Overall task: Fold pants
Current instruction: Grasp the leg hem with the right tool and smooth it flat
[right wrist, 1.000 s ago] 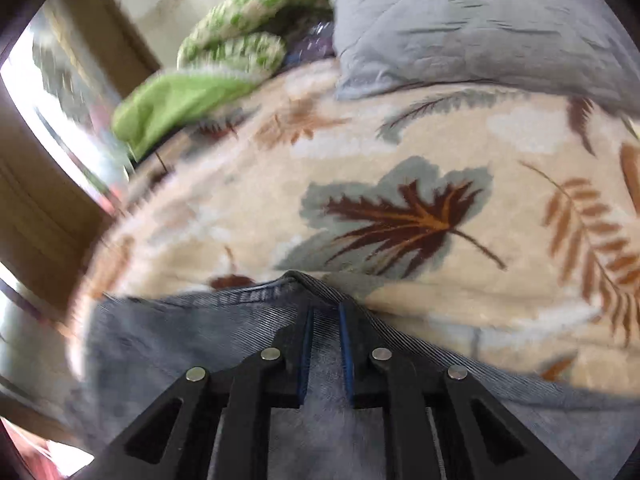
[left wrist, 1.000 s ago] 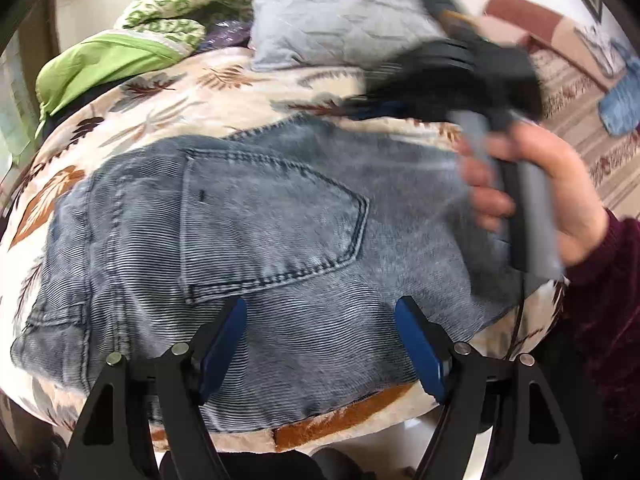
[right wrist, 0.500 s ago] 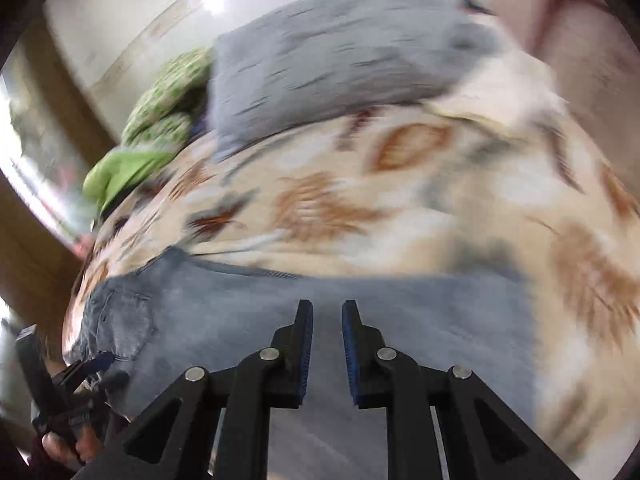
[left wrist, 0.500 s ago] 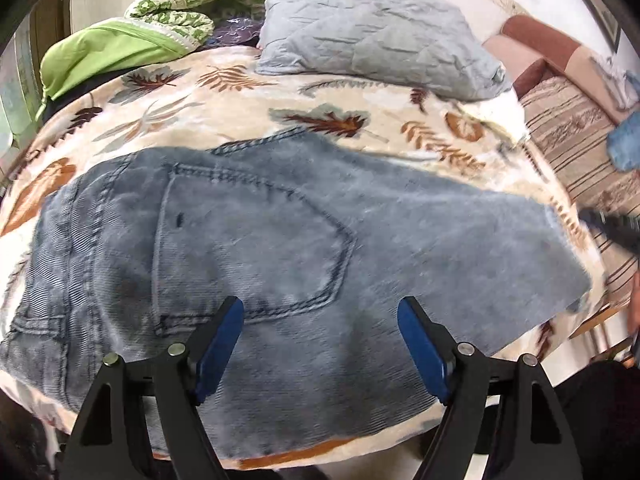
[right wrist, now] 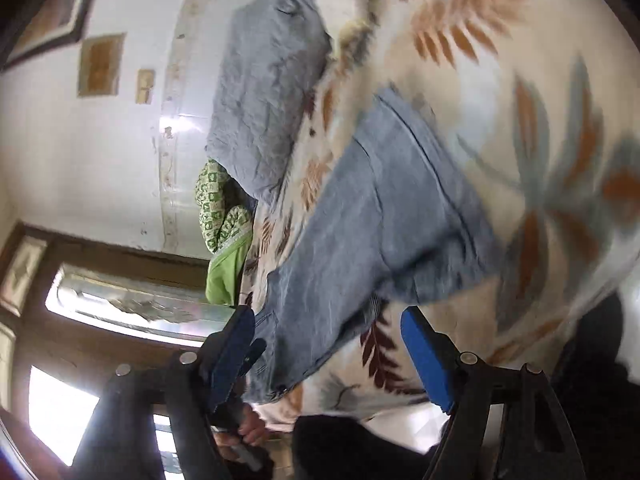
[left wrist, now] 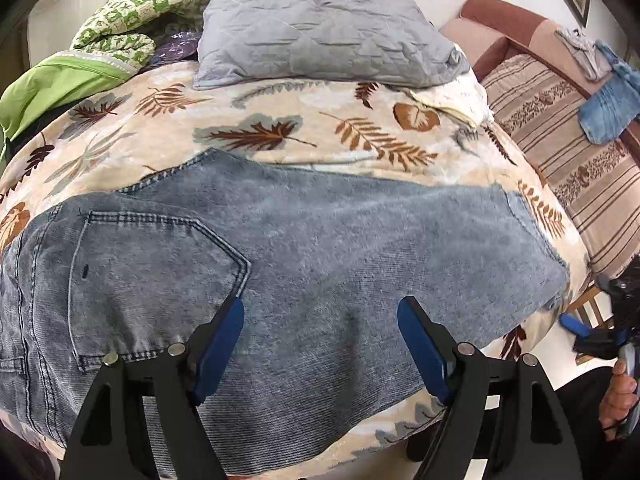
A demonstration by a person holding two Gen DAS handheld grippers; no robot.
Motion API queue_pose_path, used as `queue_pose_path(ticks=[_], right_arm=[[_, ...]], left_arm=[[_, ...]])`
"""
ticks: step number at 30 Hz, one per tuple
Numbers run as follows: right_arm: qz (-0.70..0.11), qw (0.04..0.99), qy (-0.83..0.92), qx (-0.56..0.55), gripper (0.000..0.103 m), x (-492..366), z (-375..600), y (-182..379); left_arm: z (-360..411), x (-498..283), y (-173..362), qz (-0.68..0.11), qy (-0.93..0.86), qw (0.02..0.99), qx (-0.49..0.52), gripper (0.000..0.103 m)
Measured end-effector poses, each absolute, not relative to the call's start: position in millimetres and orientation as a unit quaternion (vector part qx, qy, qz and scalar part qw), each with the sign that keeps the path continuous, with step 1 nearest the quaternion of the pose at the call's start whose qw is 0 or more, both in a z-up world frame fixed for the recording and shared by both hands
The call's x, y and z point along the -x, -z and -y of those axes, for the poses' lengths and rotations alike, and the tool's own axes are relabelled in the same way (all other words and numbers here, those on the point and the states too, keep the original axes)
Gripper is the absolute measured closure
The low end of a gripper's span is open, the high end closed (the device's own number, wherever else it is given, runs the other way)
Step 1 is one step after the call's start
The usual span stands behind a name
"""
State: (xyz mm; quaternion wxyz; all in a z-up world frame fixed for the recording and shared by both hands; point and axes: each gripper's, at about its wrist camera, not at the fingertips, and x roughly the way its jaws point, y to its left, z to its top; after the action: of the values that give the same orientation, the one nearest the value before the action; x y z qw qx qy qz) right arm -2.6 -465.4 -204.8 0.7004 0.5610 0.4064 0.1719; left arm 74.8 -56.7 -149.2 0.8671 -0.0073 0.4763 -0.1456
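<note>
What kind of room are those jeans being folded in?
Most likely a bedroom: a bed under a cream leaf-print blanket, a quilted grey pillow at its head, and a striped brown sofa alongside.

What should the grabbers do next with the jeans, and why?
Probably bring the right gripper onto the leg hem and pinch it. The jeans lie flat on the bed, already halved lengthwise, and both grippers, the left gripper too, have their jaws open, holding nothing.

A home bedroom, a bed wearing a leaf-print blanket (left wrist: pixel 304 136), a grey quilted pillow (left wrist: pixel 320 32) lying at its head, green bedding (left wrist: pixel 60 80) bunching beside it, a striped sofa (left wrist: pixel 560 128) standing alongside, framed pictures (right wrist: pixel 100 64) hanging on the white wall.
</note>
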Motion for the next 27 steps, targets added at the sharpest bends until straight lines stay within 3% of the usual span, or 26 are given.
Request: queue_pose_path(ticks=[8, 12, 18, 20, 25, 27], right_arm=[[-0.374, 0.654, -0.144, -0.641, 0.023, -16, 463, 235], [-0.397, 0.626, -0.125, -0.659, 0.021, -25, 456, 250], [-0.365, 0.652, -0.071, -0.660, 0.022, -25, 463, 242], [-0.350, 0.676, -0.040, -0.648, 0.027, -22, 468, 235], [-0.366, 0.732, 0.004, -0.575, 0.070, -33, 473, 219], [-0.379, 0.753, 0.007, -0.538, 0.077, -38, 473, 211]], left_arm=[[53, -68, 156, -0.484, 0.146, 0.863, 0.018, 0.023], [48, -68, 154, -0.481, 0.146, 0.864, 0.023, 0.023], [39, -71, 156, -0.481, 0.135, 0.866, 0.022, 0.023], [34, -73, 157, -0.481, 0.129, 0.867, 0.025, 0.023], [24, -75, 166, -0.487, 0.118, 0.865, 0.022, 0.023], [25, -74, 166, -0.485, 0.119, 0.866, 0.015, 0.023]])
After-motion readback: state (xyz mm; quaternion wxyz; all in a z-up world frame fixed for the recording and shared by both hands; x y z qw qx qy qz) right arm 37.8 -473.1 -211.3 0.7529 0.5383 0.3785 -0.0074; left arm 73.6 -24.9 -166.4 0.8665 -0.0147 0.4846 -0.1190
